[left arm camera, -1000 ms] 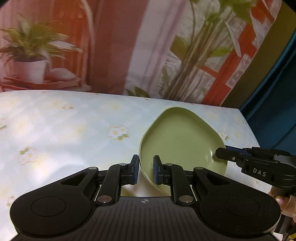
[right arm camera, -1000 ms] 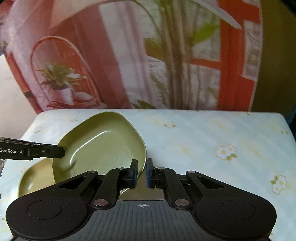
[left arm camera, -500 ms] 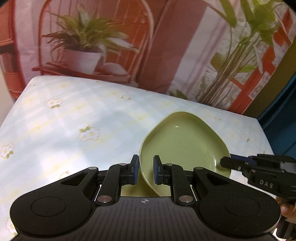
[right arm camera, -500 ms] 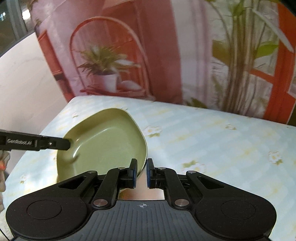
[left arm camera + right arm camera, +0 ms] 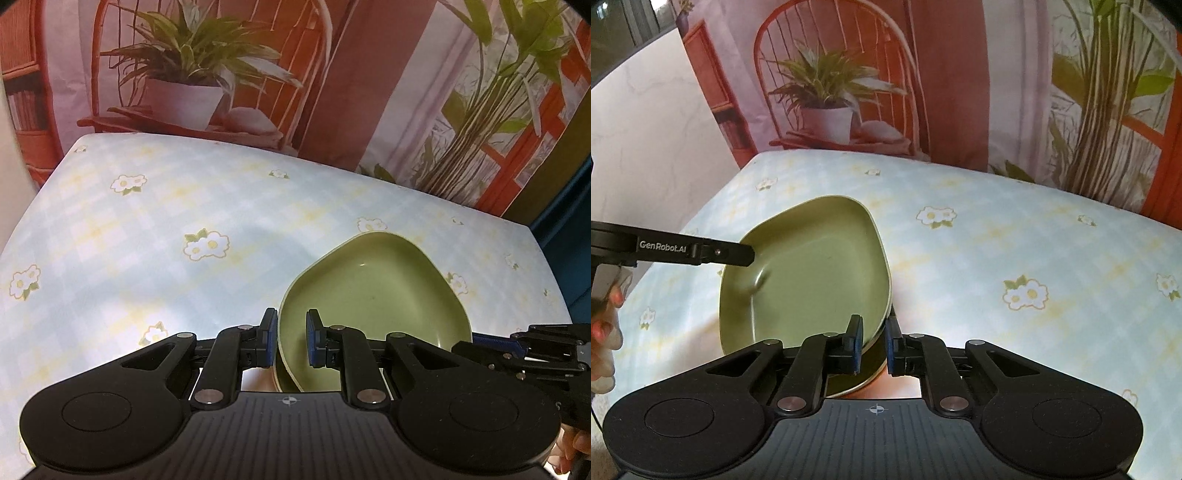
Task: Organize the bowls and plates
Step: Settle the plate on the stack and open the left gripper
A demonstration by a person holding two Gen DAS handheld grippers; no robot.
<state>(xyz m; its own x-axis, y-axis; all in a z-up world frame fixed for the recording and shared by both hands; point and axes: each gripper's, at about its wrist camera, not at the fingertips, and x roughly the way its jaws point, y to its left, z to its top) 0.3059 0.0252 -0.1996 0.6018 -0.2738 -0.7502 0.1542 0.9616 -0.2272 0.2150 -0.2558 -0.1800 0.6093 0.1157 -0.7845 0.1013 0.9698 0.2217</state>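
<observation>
Both grippers are clamping the same green plate (image 5: 373, 295) from opposite sides: the left gripper (image 5: 291, 341) is pinching the plate's left rim between its blue-padded fingers (image 5: 269, 341), while the right gripper (image 5: 872, 345) is squeezing the right rim, its fingers (image 5: 855, 345) closed onto the edge. Tilted, the plate is hovering over a second green dish (image 5: 849, 386), whose rim is peeking out underneath near the front edge of the table (image 5: 147, 240), which is wearing a pale checked cloth printed with daisies. Behind the table, a backdrop (image 5: 831, 92) is showing a potted plant on a chair.
</observation>
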